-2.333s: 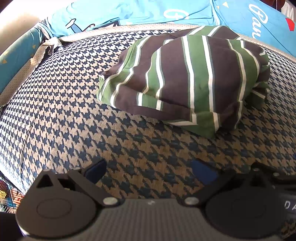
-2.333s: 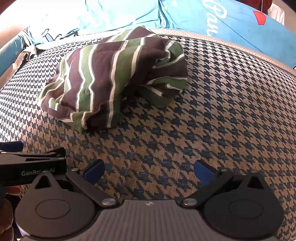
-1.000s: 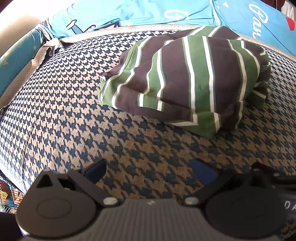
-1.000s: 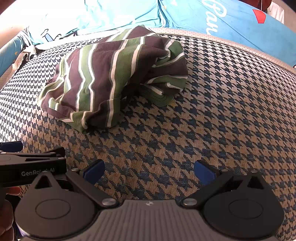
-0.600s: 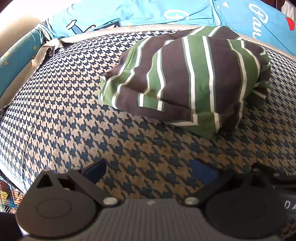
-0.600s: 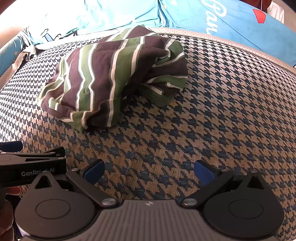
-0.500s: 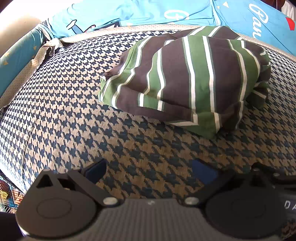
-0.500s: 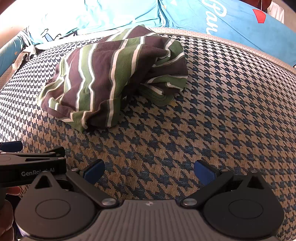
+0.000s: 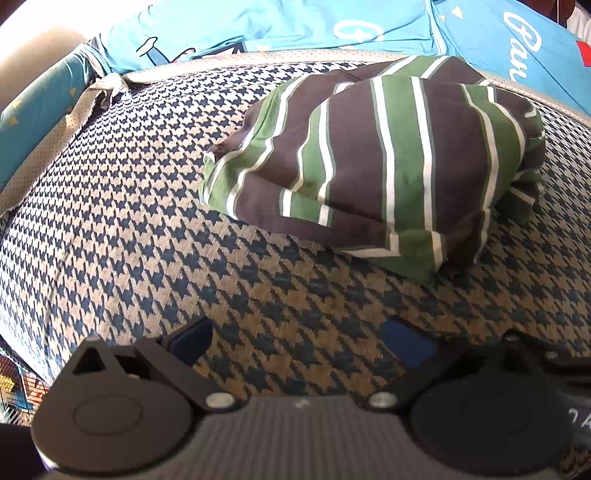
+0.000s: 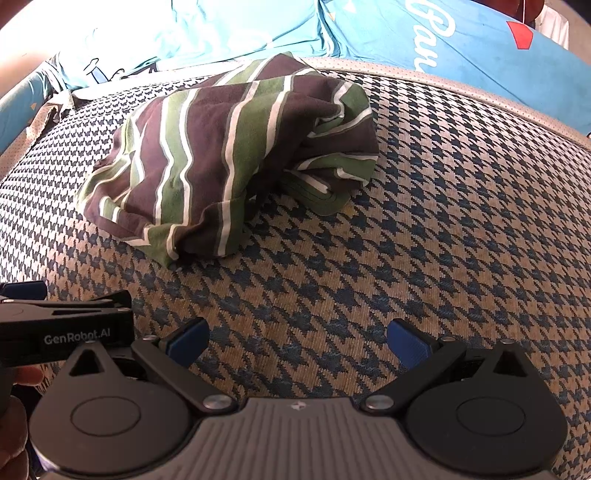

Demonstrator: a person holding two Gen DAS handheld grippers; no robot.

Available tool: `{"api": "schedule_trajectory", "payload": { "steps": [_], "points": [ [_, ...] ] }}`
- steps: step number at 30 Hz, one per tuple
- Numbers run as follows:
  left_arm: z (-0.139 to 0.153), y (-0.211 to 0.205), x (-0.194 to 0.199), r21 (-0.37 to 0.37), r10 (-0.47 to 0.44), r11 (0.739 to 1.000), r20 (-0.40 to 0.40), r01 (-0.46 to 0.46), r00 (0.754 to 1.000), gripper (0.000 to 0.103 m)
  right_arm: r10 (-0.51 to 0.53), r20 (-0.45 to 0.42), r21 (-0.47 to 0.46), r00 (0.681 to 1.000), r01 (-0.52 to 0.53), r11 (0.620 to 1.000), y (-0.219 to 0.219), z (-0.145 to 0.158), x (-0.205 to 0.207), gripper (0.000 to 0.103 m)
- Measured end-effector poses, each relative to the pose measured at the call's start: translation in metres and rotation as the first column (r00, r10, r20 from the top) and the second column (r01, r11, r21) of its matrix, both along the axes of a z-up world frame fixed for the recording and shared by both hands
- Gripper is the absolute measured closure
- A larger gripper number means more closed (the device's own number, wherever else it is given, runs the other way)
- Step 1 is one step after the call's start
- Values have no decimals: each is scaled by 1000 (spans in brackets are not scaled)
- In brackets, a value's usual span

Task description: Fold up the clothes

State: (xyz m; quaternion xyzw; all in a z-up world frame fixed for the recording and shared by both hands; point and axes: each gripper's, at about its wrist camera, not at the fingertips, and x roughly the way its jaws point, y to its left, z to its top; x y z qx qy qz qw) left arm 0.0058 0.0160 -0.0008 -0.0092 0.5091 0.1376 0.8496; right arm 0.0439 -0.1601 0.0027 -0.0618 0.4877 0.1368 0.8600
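Note:
A striped garment (image 9: 384, 162) in brown, green and white lies bunched in a loose heap on the houndstooth cover (image 9: 122, 206); the right wrist view shows the same garment (image 10: 229, 155) at upper left, a green collar part poking out at its right side. My left gripper (image 9: 299, 347) hovers low over the cover, well short of the garment, jaws wide apart and empty. My right gripper (image 10: 297, 343) is likewise open and empty, nearer than the heap and to its right. The left tool's black body (image 10: 66, 325) sits at the left edge of the right wrist view.
Blue printed cushions (image 9: 280, 22) line the far edge behind the garment, and another blue cushion (image 10: 480, 44) stands at the back right. A dotted beige border (image 9: 44, 136) runs along the left side. Bare cover (image 10: 461, 221) stretches right of the heap.

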Motion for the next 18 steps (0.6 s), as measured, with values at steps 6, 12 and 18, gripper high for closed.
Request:
{"api": "schedule_trajectory", "payload": {
  "steps": [6, 12, 18],
  "points": [
    [10, 10, 6, -57, 7, 998, 13, -6, 1000, 0, 4, 18, 9, 1000, -4, 1000, 0, 7, 6, 0],
    [23, 19, 18, -62, 2, 998, 33, 0, 999, 0, 25, 63, 17, 998, -26, 1000, 1, 18, 11, 0],
    [27, 34, 36, -89, 23, 996, 15, -21, 1000, 0, 80, 122, 36, 989, -85, 996, 10, 30, 12, 0]
  ]
}}
